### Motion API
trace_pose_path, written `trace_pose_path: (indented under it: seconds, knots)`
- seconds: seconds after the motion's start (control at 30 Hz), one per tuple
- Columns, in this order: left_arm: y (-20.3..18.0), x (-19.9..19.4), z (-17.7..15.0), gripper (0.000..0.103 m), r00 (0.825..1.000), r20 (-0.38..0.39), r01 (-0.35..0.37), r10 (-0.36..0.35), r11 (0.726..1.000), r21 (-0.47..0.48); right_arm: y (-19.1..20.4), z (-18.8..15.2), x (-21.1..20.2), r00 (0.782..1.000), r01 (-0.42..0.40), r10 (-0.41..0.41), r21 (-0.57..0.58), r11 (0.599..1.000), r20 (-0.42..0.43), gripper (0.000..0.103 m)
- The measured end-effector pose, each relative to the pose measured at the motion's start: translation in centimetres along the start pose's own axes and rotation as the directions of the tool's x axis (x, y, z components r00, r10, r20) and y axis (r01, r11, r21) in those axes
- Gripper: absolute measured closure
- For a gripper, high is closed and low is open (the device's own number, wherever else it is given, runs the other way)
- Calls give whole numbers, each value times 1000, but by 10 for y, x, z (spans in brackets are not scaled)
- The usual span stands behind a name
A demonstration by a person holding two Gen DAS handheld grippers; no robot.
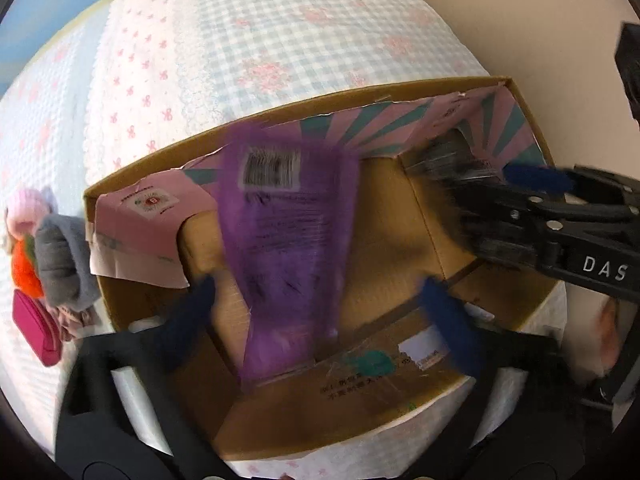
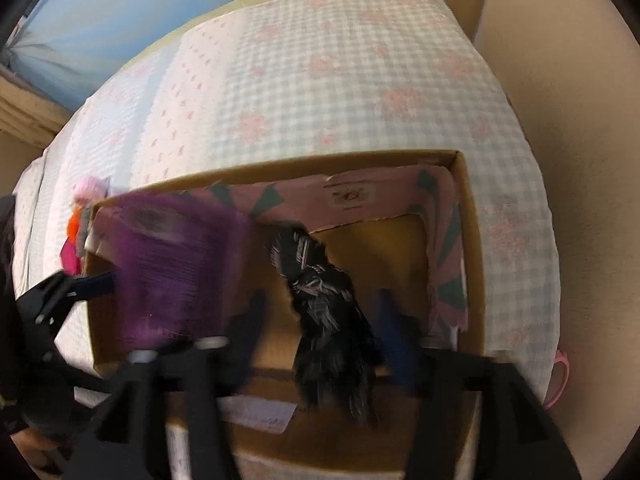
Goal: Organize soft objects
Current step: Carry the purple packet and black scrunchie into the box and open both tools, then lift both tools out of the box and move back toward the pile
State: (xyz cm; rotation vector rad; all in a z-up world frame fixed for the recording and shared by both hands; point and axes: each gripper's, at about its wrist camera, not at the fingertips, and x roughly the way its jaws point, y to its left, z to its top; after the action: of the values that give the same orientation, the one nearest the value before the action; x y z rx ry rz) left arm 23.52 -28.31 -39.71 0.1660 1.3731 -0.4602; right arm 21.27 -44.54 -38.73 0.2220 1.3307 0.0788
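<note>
An open cardboard box [image 1: 530,120] sits on a bed with a checked sheet [image 1: 280,32]. Over the box, my left gripper [image 1: 320,296] stands wide open. A purple packet [image 1: 288,248] with a barcode label hangs blurred between its blue-tipped fingers, with a gap on each side. My right gripper [image 2: 324,332] is also open over the box, and a black fluffy piece [image 2: 324,312] hangs loose between its fingers. The right wrist view shows the purple packet [image 2: 172,264] at the box's left end.
A pile of soft things lies on the sheet left of the box: a pink knitted doll [image 1: 26,208], an orange piece [image 1: 24,276], a grey roll [image 1: 60,256] and a magenta pouch [image 1: 34,328]. A pink item [image 2: 560,376] lies at the bed's right edge.
</note>
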Motion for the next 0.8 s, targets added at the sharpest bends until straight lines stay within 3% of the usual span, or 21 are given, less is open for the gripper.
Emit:
trace_pose_path:
  seconds: [0.03,0.07,0.47,0.8]
  knots:
    - [0,-2,-1,0,1000,3,-3,3,1000,6,-3,0,0,1000,-16,16,16,1000,8,2]
    - [-2,-7,-2,0,1000,5,-16,16,1000,14,-5,1,-2,999,-41,41,26,999,15,0]
    - [2,-32,-3,0,1000,4,-29,29,999,13,-2,-6,-18,999,-29,28,53,998,34,0]
    - [1,-87,-8,0,996,73,-43,42,999,5,16,-8,-72,994,-12,9,31,999,108,0]
